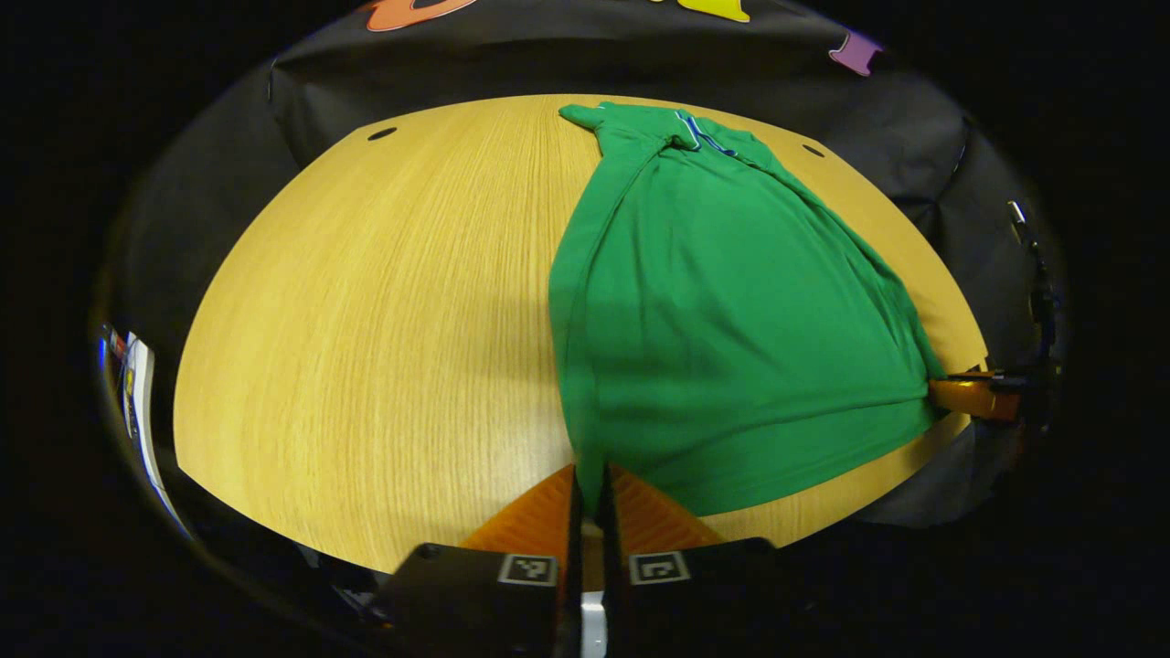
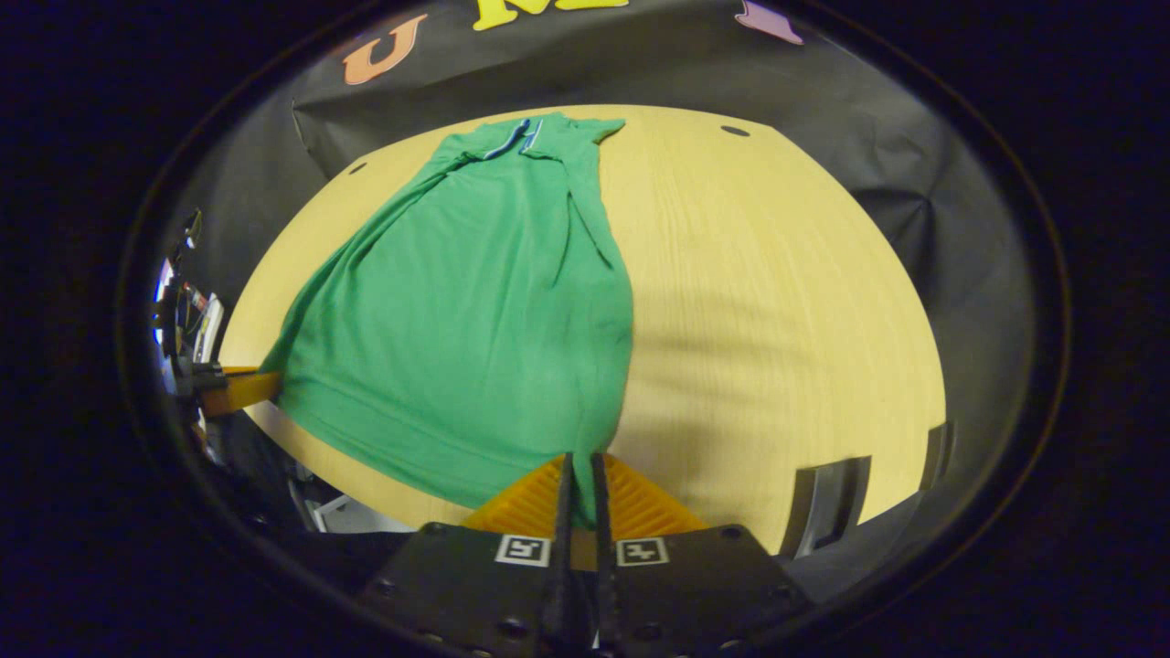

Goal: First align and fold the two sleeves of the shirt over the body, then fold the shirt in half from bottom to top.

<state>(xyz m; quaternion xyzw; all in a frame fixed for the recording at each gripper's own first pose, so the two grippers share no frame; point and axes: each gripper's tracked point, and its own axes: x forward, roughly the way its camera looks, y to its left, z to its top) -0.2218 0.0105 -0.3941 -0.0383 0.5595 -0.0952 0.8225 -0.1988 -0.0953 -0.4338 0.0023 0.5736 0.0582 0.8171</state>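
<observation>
1. Shirt (image 1: 731, 320) lies lengthwise on the desk (image 1: 366, 320), collar at the far end, hem toward the near edge, sleeves folded in over the body.
2. Left hand-held gripper (image 1: 590, 489) is closed, both fingers pinching one bottom corner of the hem.
3. Right hand-held gripper (image 2: 578, 475) is likewise clamped on the other bottom corner; in the left gripper view it appears at the shirt's far corner (image 1: 973, 395).
4. Hem stretches taut between the two corners, near the desk's front edge.
</observation>
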